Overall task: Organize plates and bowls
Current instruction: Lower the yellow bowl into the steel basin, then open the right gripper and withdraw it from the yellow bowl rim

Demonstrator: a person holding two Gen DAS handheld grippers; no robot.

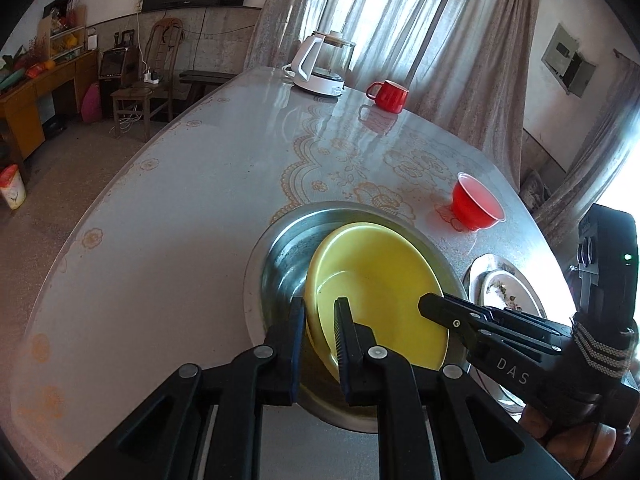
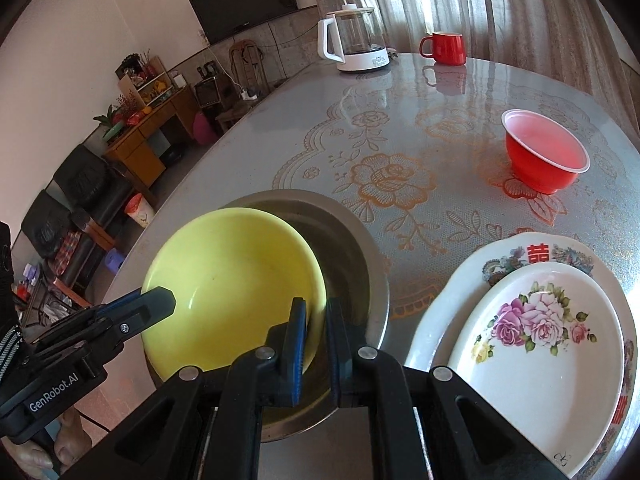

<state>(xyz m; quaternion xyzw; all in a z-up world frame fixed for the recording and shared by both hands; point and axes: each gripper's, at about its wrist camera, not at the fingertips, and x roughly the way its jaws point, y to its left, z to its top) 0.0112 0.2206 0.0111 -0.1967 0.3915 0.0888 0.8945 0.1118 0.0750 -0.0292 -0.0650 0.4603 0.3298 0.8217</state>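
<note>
A yellow bowl (image 1: 380, 280) sits tilted inside a steel basin (image 1: 280, 256) on the round table. My left gripper (image 1: 322, 328) is shut on the yellow bowl's near rim, one finger outside and one inside. In the right wrist view my right gripper (image 2: 316, 328) is shut on the same yellow bowl (image 2: 232, 280) at its right rim, inside the steel basin (image 2: 352, 240). A red bowl (image 2: 544, 156) stands further back. Two stacked floral plates (image 2: 540, 340) lie to the right.
A white kettle (image 2: 352, 40) and a red mug (image 2: 444, 48) stand at the table's far edge. The table's left edge (image 1: 100, 208) drops to the floor; chairs and a cabinet stand beyond.
</note>
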